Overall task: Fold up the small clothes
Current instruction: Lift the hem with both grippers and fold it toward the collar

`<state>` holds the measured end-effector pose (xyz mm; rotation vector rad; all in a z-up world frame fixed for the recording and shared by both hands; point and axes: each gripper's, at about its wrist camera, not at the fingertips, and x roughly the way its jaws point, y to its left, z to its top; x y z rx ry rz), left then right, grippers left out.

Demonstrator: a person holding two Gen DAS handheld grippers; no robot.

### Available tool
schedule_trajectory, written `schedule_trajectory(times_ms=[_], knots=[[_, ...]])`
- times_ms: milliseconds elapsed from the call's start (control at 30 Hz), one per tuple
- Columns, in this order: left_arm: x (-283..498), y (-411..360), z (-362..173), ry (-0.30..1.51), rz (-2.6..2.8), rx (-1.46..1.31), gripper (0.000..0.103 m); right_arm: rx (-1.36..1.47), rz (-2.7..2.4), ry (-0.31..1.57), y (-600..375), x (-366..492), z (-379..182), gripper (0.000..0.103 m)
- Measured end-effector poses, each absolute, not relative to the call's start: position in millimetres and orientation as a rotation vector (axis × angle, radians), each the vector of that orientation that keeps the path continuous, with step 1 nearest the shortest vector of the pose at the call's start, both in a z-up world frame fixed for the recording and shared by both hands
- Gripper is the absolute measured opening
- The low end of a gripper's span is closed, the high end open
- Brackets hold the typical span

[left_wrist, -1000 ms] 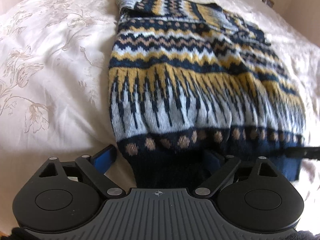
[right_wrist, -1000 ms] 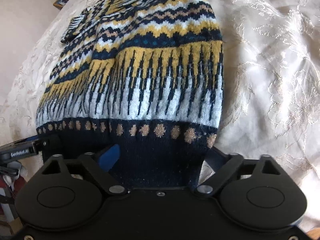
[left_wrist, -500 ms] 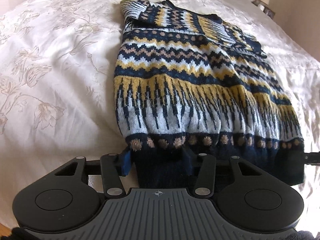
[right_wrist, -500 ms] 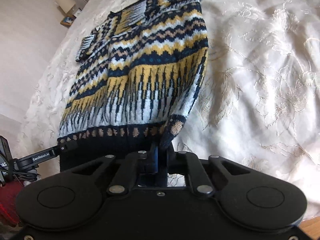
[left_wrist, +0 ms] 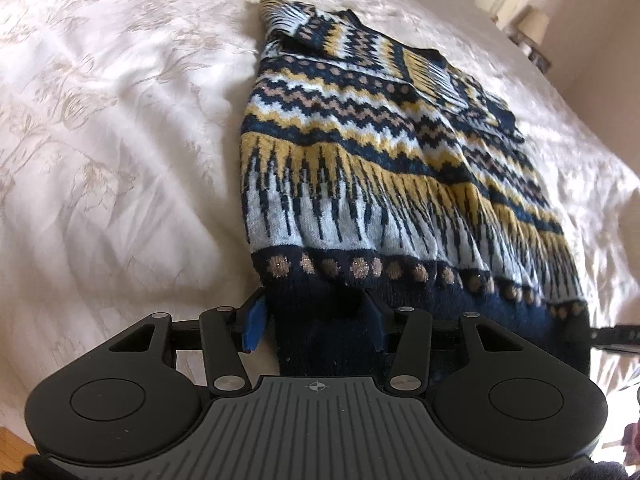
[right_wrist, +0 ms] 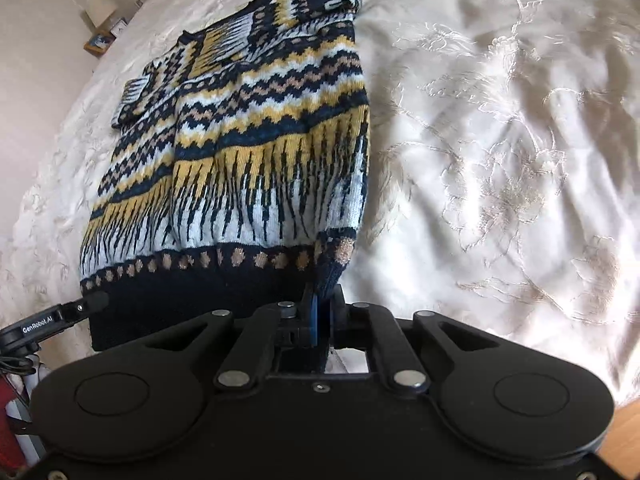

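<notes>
A patterned knit sweater in navy, yellow and pale blue lies flat on a white bedspread, its dark hem nearest me. My left gripper is shut on a thick bunch of that hem at the sweater's left corner. In the right wrist view the same sweater stretches away, and my right gripper is shut tight on the hem's right corner, which rises in a small pinched peak. Each gripper's tip shows in the other view: the left gripper at the far hem corner, the right gripper likewise.
The embroidered bedspread spreads wide on both sides of the sweater. A lamp on a nightstand stands past the bed's far corner. Wooden floor shows below the bed's near edge.
Both grippers closed from open onto the sweater's hem corners, then rose slightly, and the hem lifted a little off the bed.
</notes>
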<state>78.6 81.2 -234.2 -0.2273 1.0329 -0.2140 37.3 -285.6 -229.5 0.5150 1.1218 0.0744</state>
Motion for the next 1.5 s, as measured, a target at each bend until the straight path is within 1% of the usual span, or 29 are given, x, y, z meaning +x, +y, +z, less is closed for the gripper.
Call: schedule_trajectory(times_ms=[33, 67, 100, 133, 233, 500, 700, 767, 900, 1033, 1133, 1233, 1300, 1367, 1400, 1500], knots=[[79, 82, -236, 1.034, -0.220, -0.233, 0.046, 0.510, 0.081, 1.120, -284, 37, -229, 0.011], [79, 82, -238, 1.033, -0.228, -0.234, 0.031, 0.505, 0.091, 1.116, -280, 39, -227, 0.011], [79, 82, -239, 1.031, -0.240, -0.238, 0.022, 0.503, 0.098, 1.113, -279, 39, -226, 0.011], [80, 82, -238, 1.033, -0.245, -0.244, 0.014, 0.502, 0.103, 1.111, -280, 38, -225, 0.011], [77, 86, -230, 1.006, -0.242, -0.281, 0.010, 0.545, 0.118, 1.090, -284, 37, -221, 0.011], [89, 95, -180, 0.908, -0.255, -0.363, 0.010, 0.656, 0.180, 0.947, -295, 44, -181, 0.011], [130, 94, -146, 0.821, -0.275, -0.365, 0.010, 0.716, 0.183, 0.834, -301, 74, -152, 0.011], [145, 95, -137, 0.791, -0.281, -0.372, 0.007, 0.733, 0.184, 0.806, -303, 88, -144, 0.011], [184, 97, -120, 0.743, -0.291, -0.373, 0.007, 0.740, 0.188, 0.772, -307, 123, -131, 0.011], [211, 90, -119, 0.731, -0.305, -0.268, 0.007, 0.730, 0.166, 0.774, -308, 155, -132, 0.011], [207, 86, -129, 0.723, -0.320, -0.171, 0.008, 0.729, 0.153, 0.788, -308, 164, -136, 0.011], [195, 87, -145, 0.772, -0.334, -0.122, 0.008, 0.738, 0.146, 0.810, -310, 162, -144, 0.011], [180, 86, -157, 0.808, -0.343, -0.090, 0.011, 0.751, 0.134, 0.819, -312, 157, -149, 0.011], [159, 82, -166, 0.824, -0.346, -0.011, 0.030, 0.767, 0.126, 0.827, -315, 153, -153, 0.011], [149, 80, -170, 0.830, -0.352, 0.025, 0.032, 0.773, 0.120, 0.831, -316, 150, -155, 0.011], [116, 71, -184, 0.863, -0.357, 0.135, 0.033, 0.774, 0.117, 0.839, -318, 145, -157, 0.011]])
